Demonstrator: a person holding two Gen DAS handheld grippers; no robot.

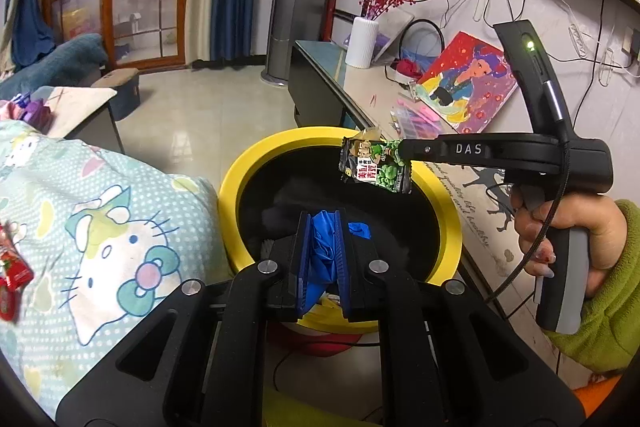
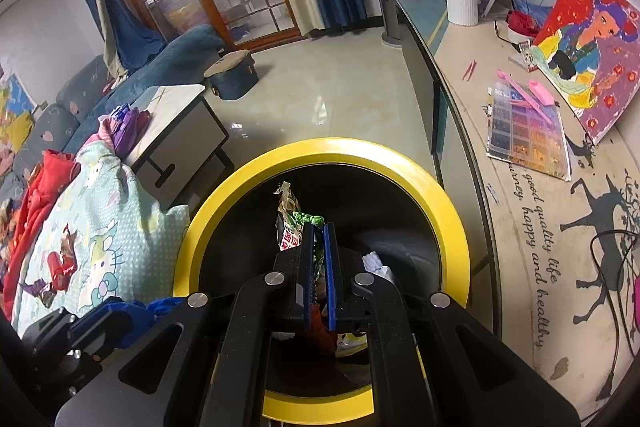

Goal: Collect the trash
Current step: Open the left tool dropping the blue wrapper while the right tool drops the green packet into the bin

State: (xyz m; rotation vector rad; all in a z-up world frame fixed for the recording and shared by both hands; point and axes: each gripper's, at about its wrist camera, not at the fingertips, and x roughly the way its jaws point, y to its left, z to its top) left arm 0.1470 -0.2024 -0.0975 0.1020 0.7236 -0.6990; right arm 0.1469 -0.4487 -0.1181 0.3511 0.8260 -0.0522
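Left claw: pressed together on a crumpled blue plastic bag, which bunches between the fingers and spills out just ahead of them.
Right claw: pinching a green-pea snack wrapper by one edge; most of it sticks out beyond the fingertips.
Where the trash is: both pieces hang over the dark mouth of the yellow-rimmed bin, directly below each claw.
How the bag will handle: light, soft and slick; likely to cling to the pads on release, so a bunched fold is the best hold.
How the wrapper will handle: very light, thin, crinkly foil; an edge pinch suffices, and it should drop freely.
Left view only: the right claw seen from the side, with the person's hand and green sleeve, and the wrapper's printed face.
Right view only: white crumpled paper already in the bin, and red wrappers on the cartoon-cat blanket left of the claw.
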